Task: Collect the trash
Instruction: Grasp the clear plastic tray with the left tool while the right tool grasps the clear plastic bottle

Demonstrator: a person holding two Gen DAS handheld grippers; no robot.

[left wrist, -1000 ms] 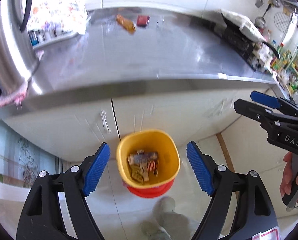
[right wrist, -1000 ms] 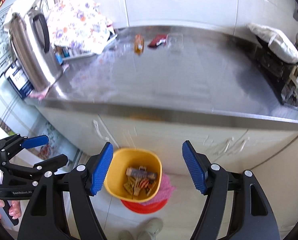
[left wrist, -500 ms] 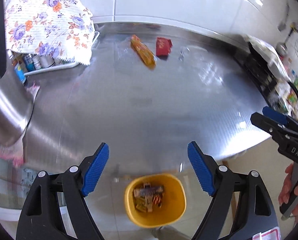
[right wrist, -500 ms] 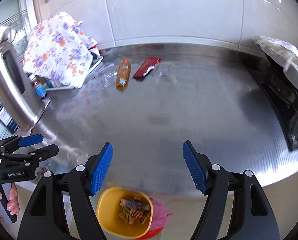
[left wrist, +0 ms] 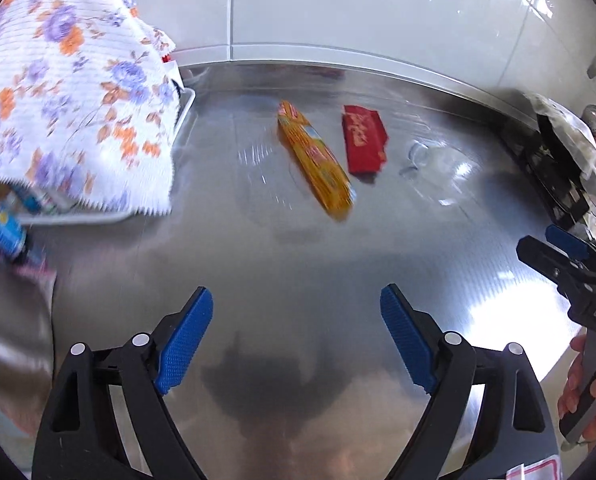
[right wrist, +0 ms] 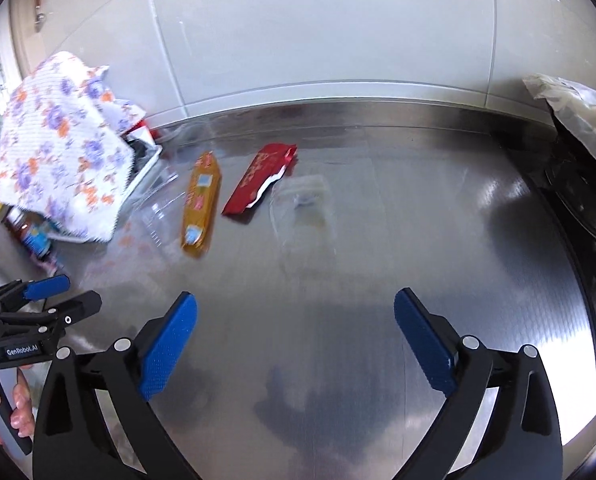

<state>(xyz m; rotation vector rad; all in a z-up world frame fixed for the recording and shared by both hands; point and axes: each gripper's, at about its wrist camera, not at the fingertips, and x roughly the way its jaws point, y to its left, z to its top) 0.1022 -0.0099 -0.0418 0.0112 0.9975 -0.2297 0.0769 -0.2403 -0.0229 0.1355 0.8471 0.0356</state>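
An orange snack wrapper (left wrist: 316, 164) lies on the steel counter (left wrist: 298, 264), with a red wrapper (left wrist: 364, 140) to its right and a crumpled clear plastic bag (left wrist: 434, 164) further right. They also show in the right wrist view: orange wrapper (right wrist: 202, 204), red wrapper (right wrist: 260, 178), clear bag (right wrist: 302, 208). My left gripper (left wrist: 296, 340) is open and empty above the counter, short of the wrappers. My right gripper (right wrist: 296, 344) is open and empty beside it, also seen from the left wrist (left wrist: 554, 248). The yellow bin is out of view.
A floral cloth (left wrist: 70, 104) covers a white tray of bottles (left wrist: 98, 216) at the left. A black stove (right wrist: 578, 216) with a white bag (right wrist: 574, 108) on it stands at the right. White tiled wall (right wrist: 298, 28) behind.
Both grippers have risen from the yellow bin on the floor and moved forward over the counter toward the wrappers. The bin has dropped out of view. Both stay open.
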